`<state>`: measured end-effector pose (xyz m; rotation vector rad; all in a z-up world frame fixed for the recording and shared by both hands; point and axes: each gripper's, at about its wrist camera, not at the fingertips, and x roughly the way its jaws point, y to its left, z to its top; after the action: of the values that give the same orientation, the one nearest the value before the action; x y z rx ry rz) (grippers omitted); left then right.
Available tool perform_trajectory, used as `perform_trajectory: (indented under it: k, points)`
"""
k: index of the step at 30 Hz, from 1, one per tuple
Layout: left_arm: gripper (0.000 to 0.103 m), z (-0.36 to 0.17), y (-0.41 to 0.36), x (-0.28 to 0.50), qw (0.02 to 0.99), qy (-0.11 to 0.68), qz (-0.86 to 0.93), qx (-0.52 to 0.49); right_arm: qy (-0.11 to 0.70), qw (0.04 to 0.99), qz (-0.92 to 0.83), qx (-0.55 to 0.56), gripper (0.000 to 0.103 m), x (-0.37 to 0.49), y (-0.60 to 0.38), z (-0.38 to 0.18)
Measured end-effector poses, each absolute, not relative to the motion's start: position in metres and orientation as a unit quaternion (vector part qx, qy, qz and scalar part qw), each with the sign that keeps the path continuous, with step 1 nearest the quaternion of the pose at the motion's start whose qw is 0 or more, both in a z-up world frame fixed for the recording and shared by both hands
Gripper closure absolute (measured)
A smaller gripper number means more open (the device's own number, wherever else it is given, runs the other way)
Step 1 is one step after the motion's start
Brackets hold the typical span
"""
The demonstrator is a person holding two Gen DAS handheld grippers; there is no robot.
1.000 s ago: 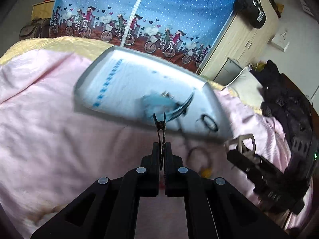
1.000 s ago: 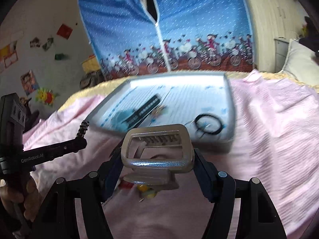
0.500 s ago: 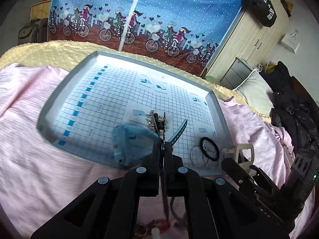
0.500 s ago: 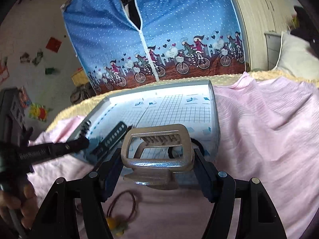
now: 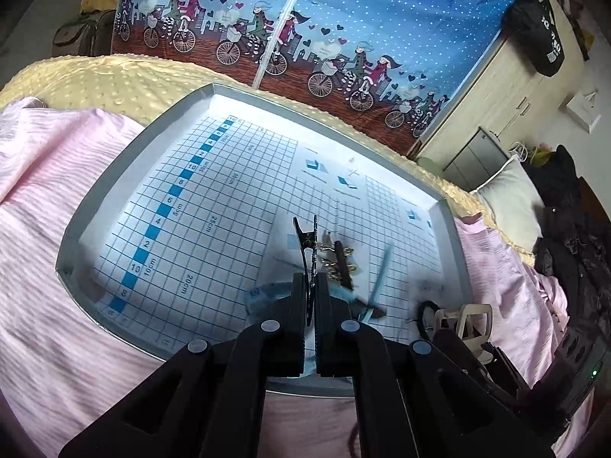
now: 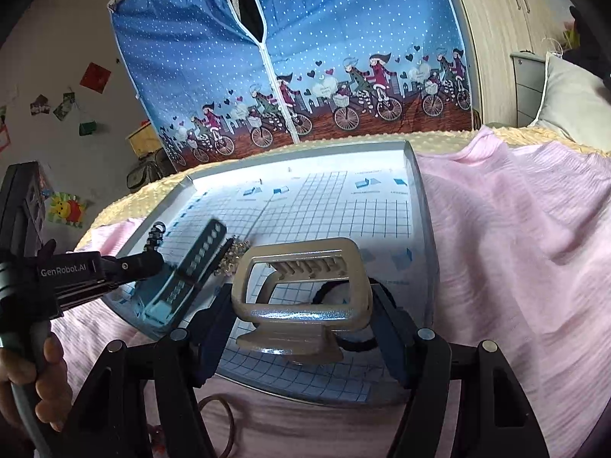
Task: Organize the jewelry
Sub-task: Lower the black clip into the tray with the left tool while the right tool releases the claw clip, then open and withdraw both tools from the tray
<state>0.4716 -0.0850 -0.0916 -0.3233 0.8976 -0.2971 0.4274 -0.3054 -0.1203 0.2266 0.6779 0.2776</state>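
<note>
Jewelry here means hair pieces, and each gripper carries one above the tray (image 5: 114, 175). The left gripper (image 5: 314, 286) has its fingers pressed together on a thin black clip (image 5: 307, 244), gripped by its tail so the toothed end stands up and forward, free to be laid down first. The right gripper (image 6: 301, 305) is clamped on a beige claw clip (image 6: 301, 286), its fingers squeezing the two sides so the open frame faces the camera; held that way, it can be lowered flat without catching its teeth.

Both pieces hang over the near part of the tray, which lies on a pink sheet (image 6: 515, 248). Already on its gridded floor are a blue comb-like clip (image 6: 179, 286), a gold-trimmed barrette (image 5: 340, 263) just beside it, and a black hair tie (image 6: 336, 294) partly hidden behind the claw clip. These sit clustered at the near right corner as the left camera sees it, leaving the far grid bare, so there is room to spread things out.

On the sheet in front of the tray, a brown hair tie (image 6: 225, 416) lies outside it, probably waiting to be collected. The step in hand looks like setting both clips down among the others; the thin clip, pinched at one end only, could pivot as it is released.
</note>
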Motion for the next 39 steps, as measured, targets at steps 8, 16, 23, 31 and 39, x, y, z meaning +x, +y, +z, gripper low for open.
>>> perform_trajectory:
  k: [8,16,23,31,39]
  points:
    - [0.086,-0.093,-0.085,0.470,0.864,0.448,-0.156,-0.169,0.337,0.927,0.129,0.096,0.035,0.430,-0.301,-0.120]
    - [0.043,-0.063,-0.076,0.443,0.889,0.415,-0.120,-0.154,0.325,0.933,0.132,0.082,0.020,0.422,-0.299,-0.110]
    - [0.035,-0.031,-0.056,0.390,0.924,0.350,-0.103,-0.113,0.301,0.943,0.127,0.067,0.000,0.399,-0.294,-0.088]
    - [0.035,-0.007,-0.055,0.324,0.951,0.297,-0.073,-0.035,0.252,0.956,0.138,0.058,0.000,0.342,-0.292,-0.045]
    - [0.035,0.002,-0.039,0.256,0.959,0.272,-0.064,-0.049,0.196,0.970,0.140,0.044,0.000,0.273,-0.287,-0.007]
